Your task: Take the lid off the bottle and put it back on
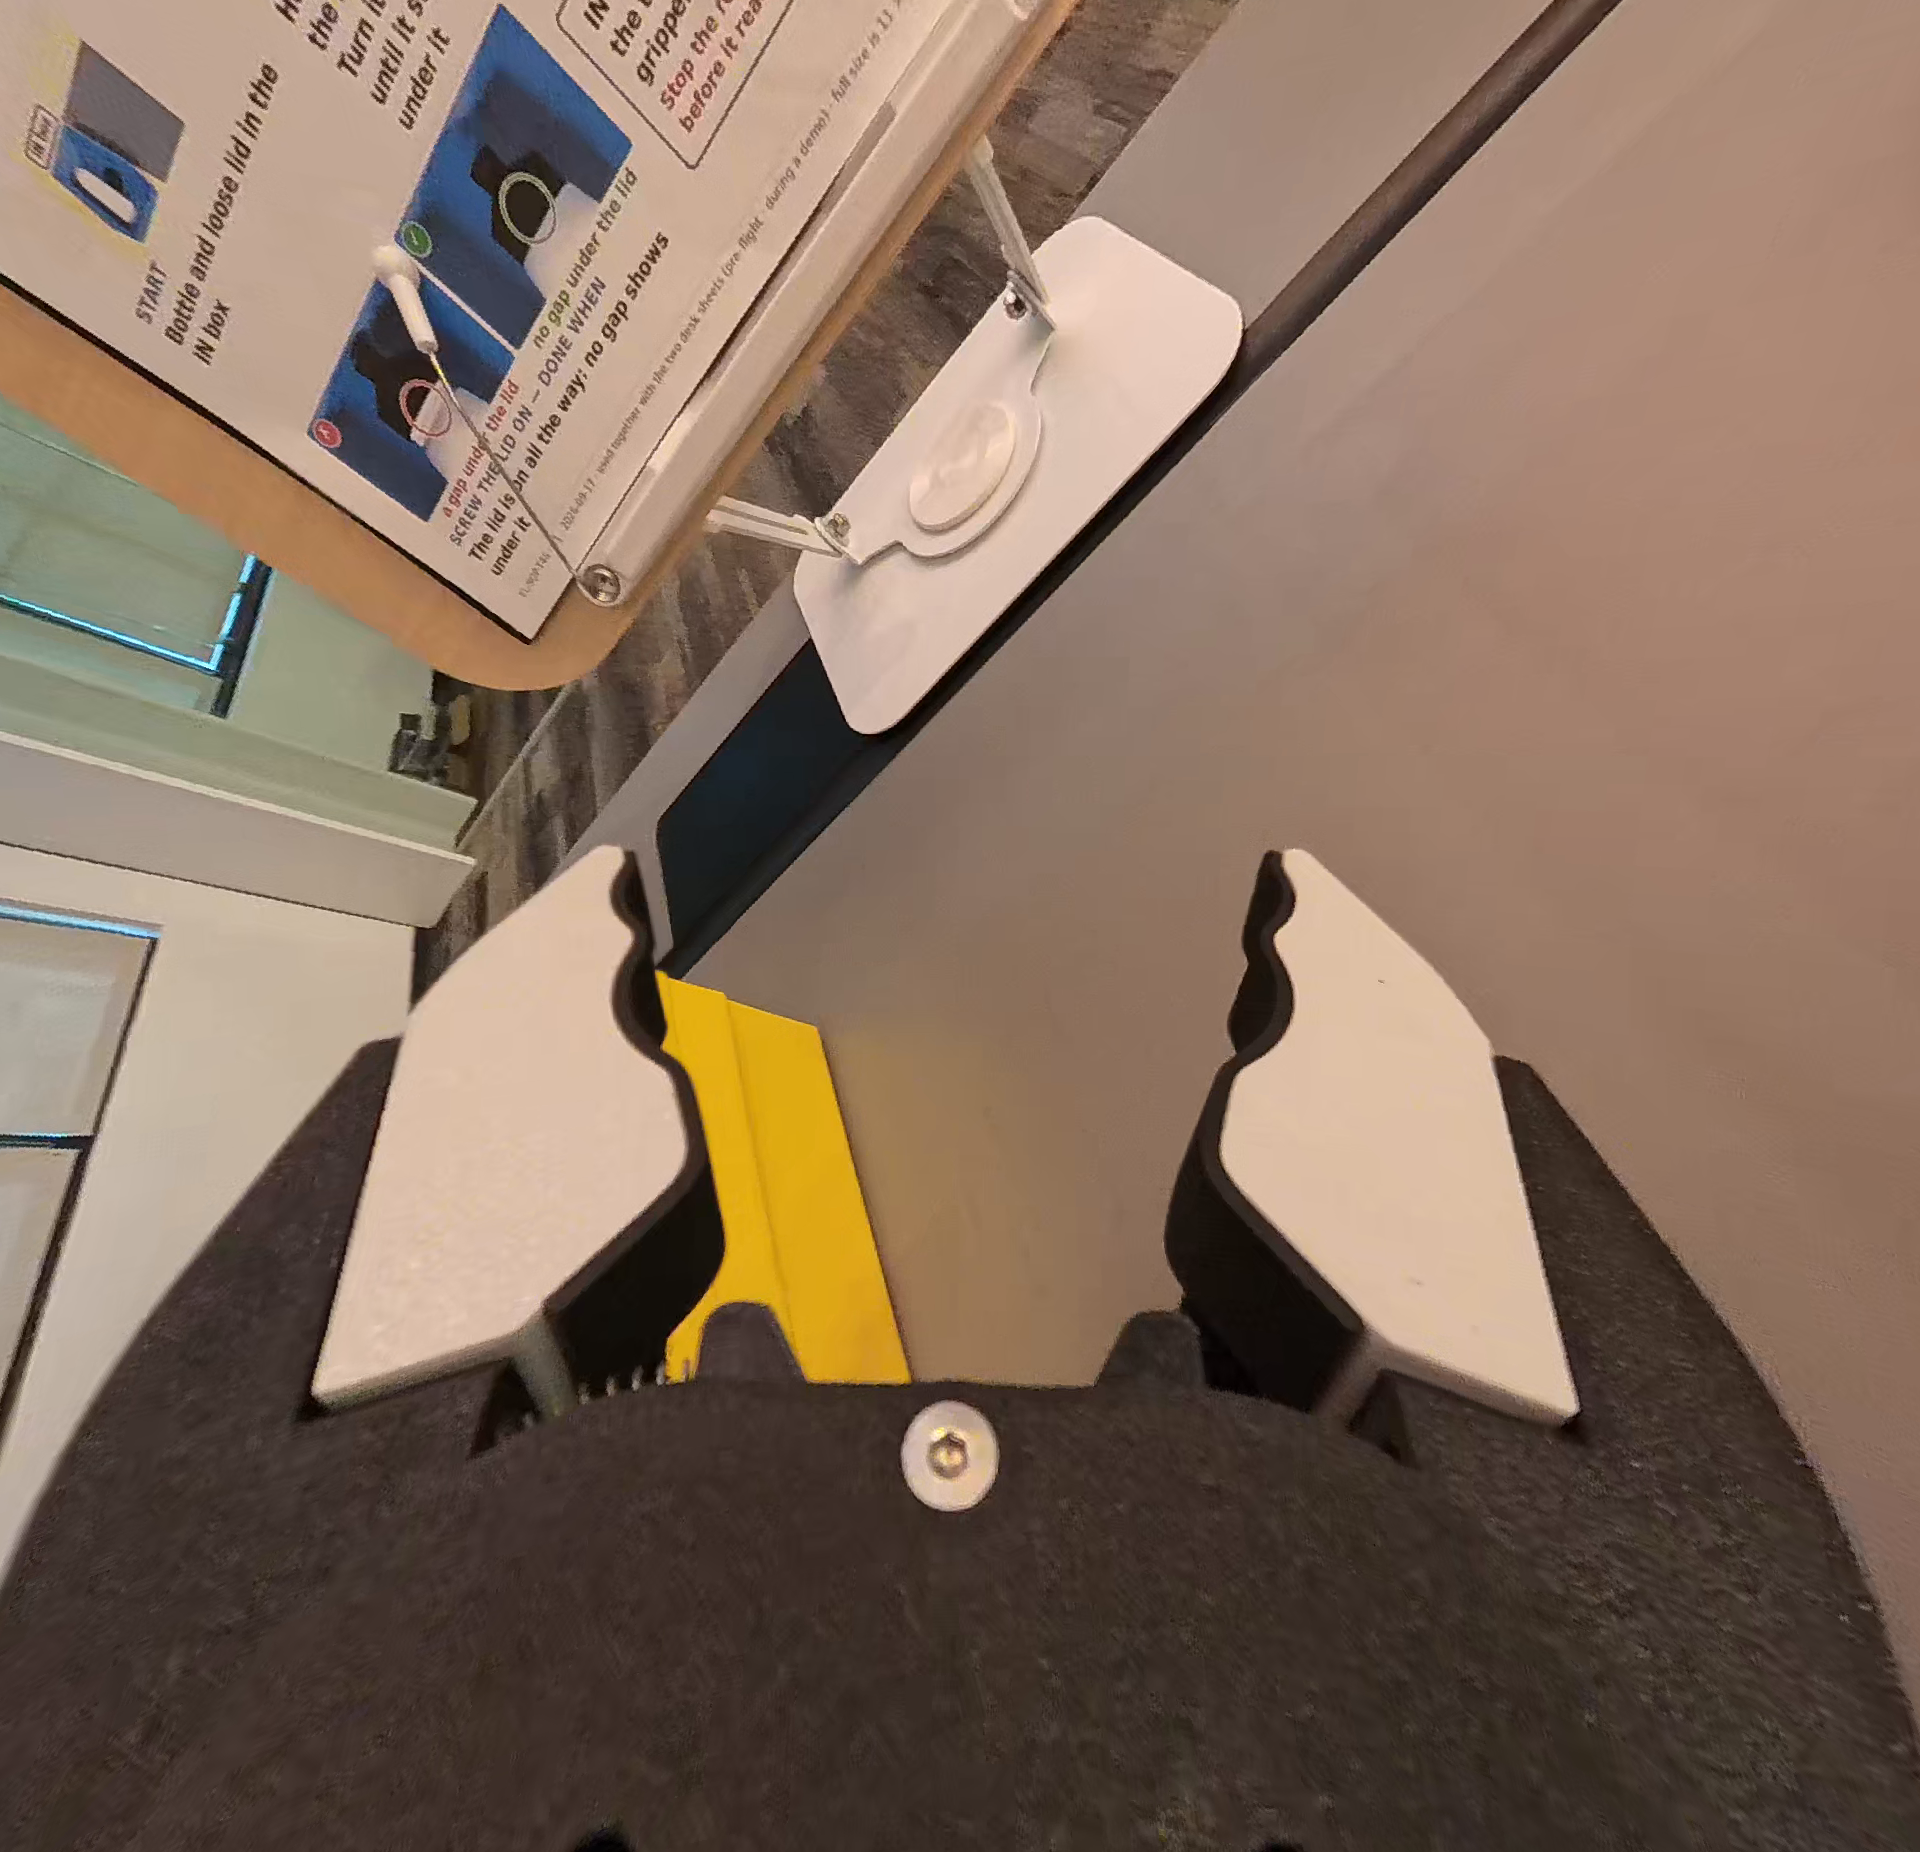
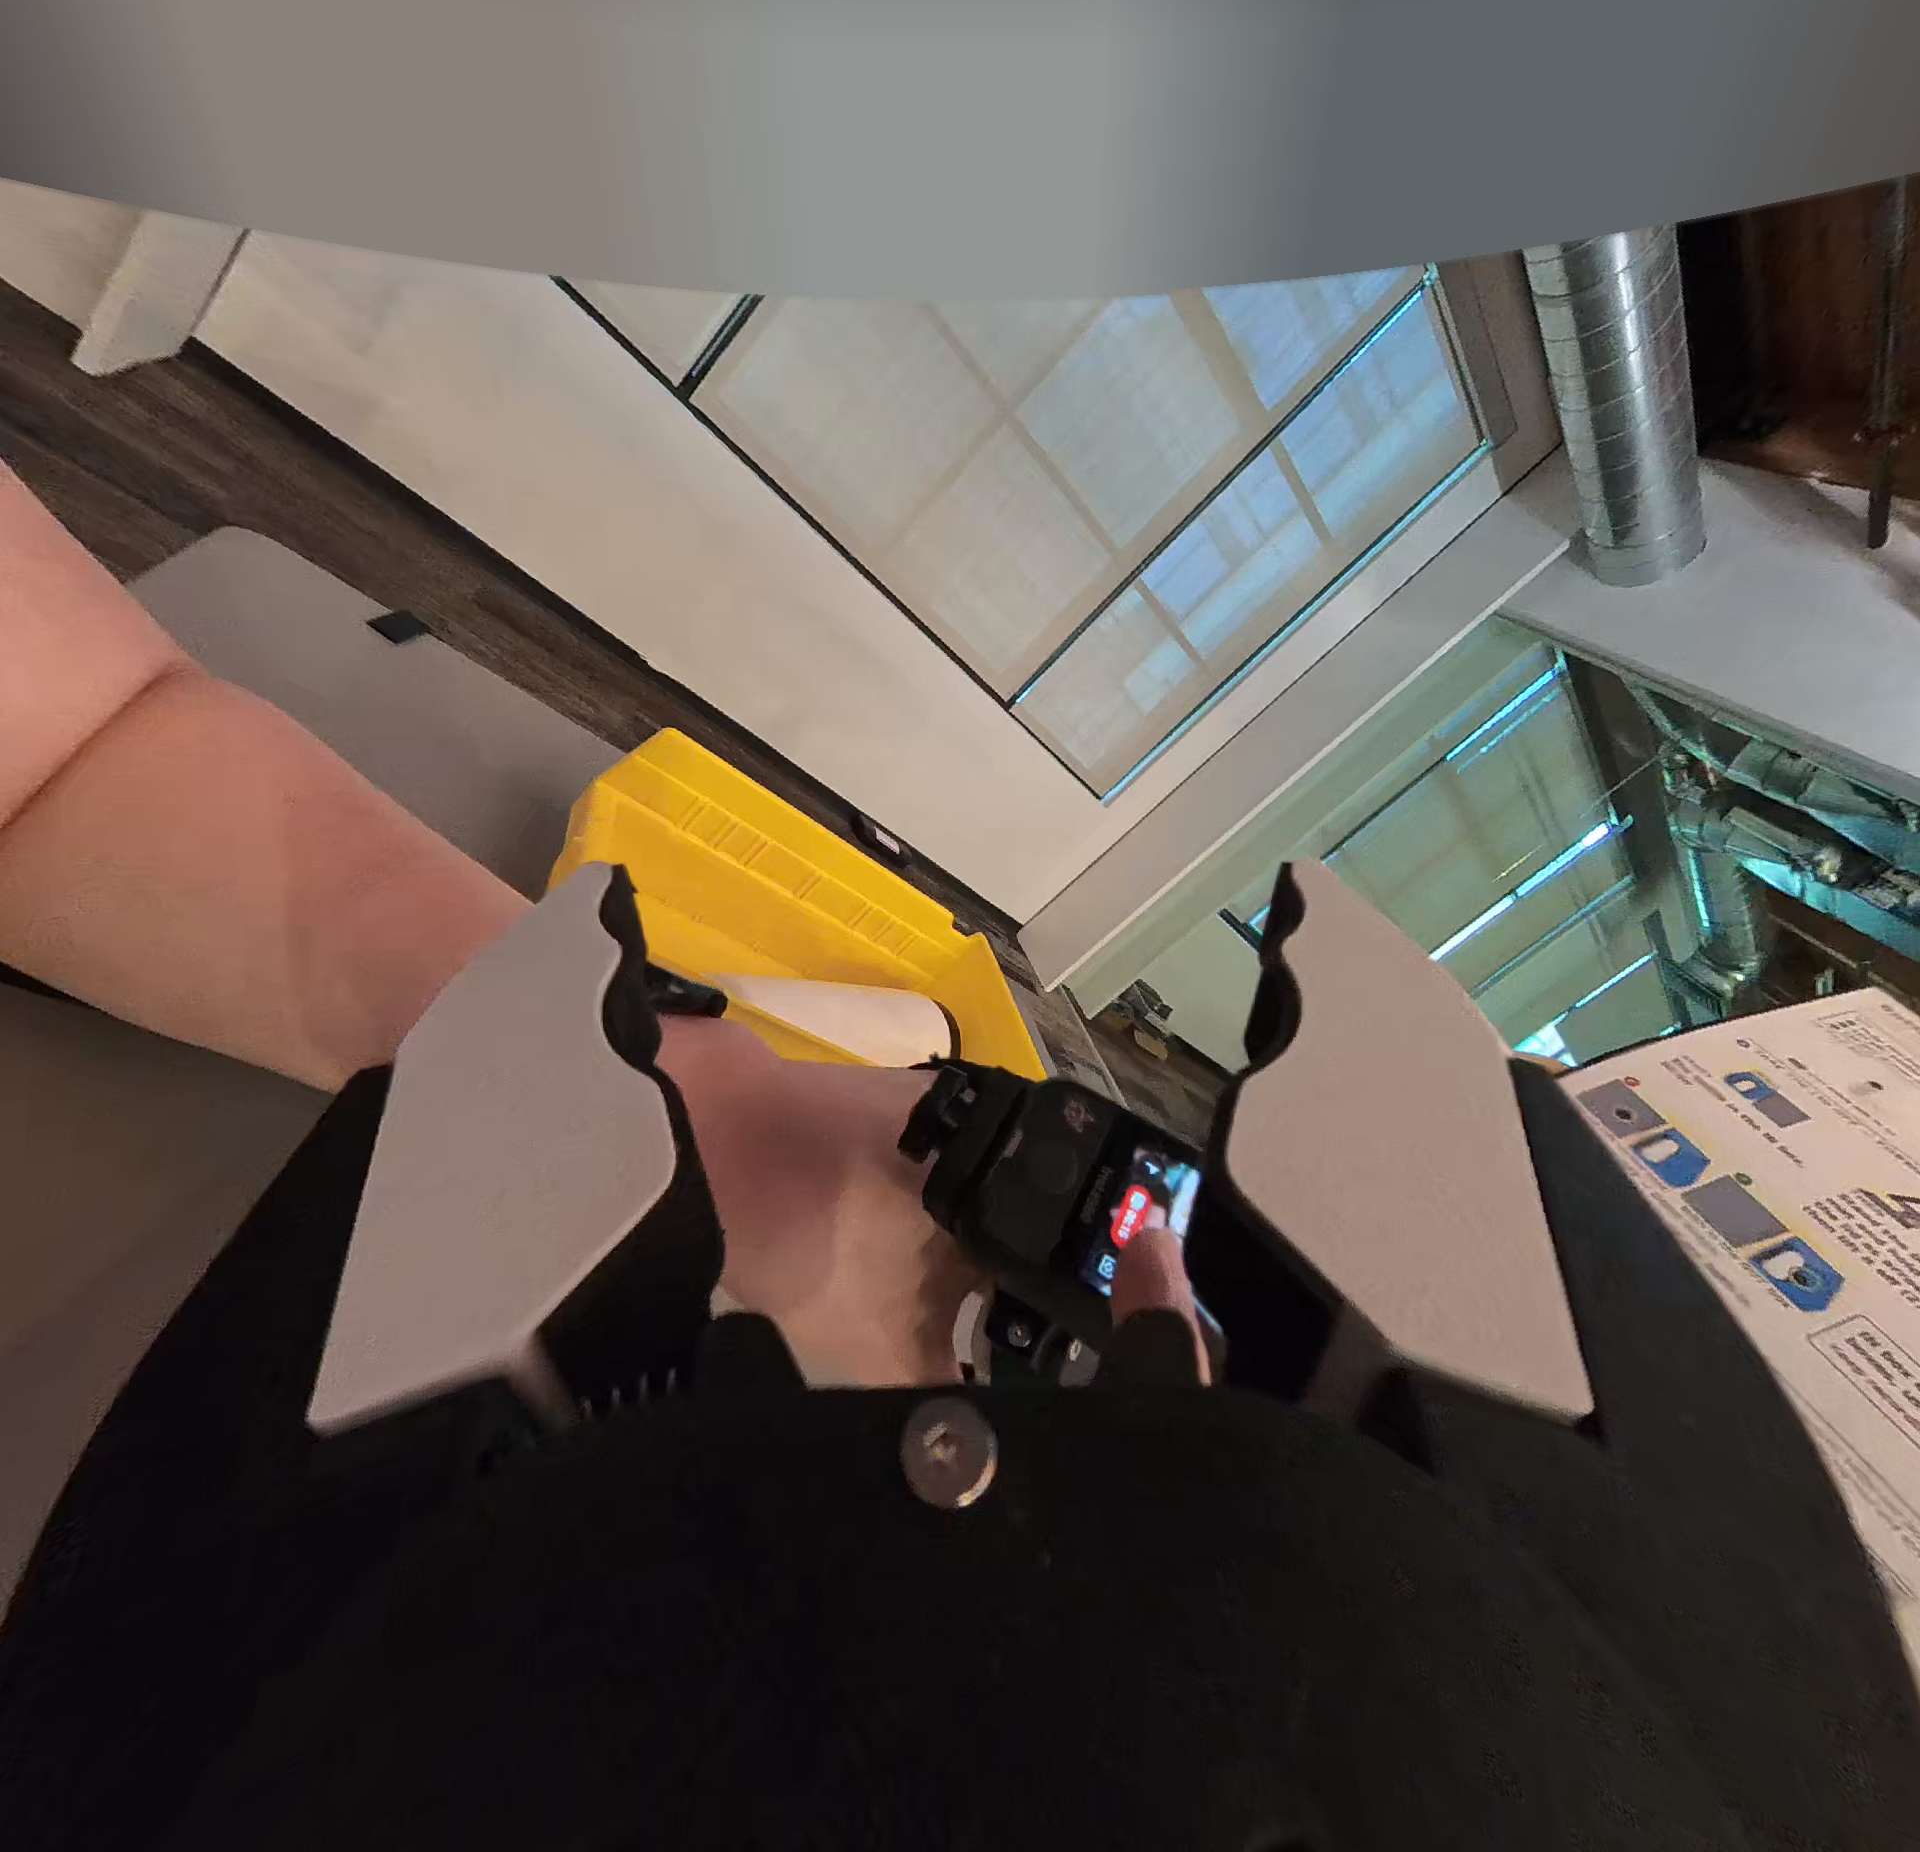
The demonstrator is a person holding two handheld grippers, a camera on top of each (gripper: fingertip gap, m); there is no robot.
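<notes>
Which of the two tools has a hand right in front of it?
The right tool: a hand shows between its open fingers. The left tool faces bare table.

Ahead of the left gripper, a printed instruction sheet (image 1: 343, 192) stands on a board (image 1: 312, 555). Beyond the right gripper, a camera screen (image 2: 1138, 1220) shows a red badge; another sheet (image 2: 1787, 1231) lies right.

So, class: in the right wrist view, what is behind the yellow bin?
Behind the yellow bin run a strip of dark floor, a white wall and a window. The bin's inside faces away, so its contents cannot be seen.
</notes>
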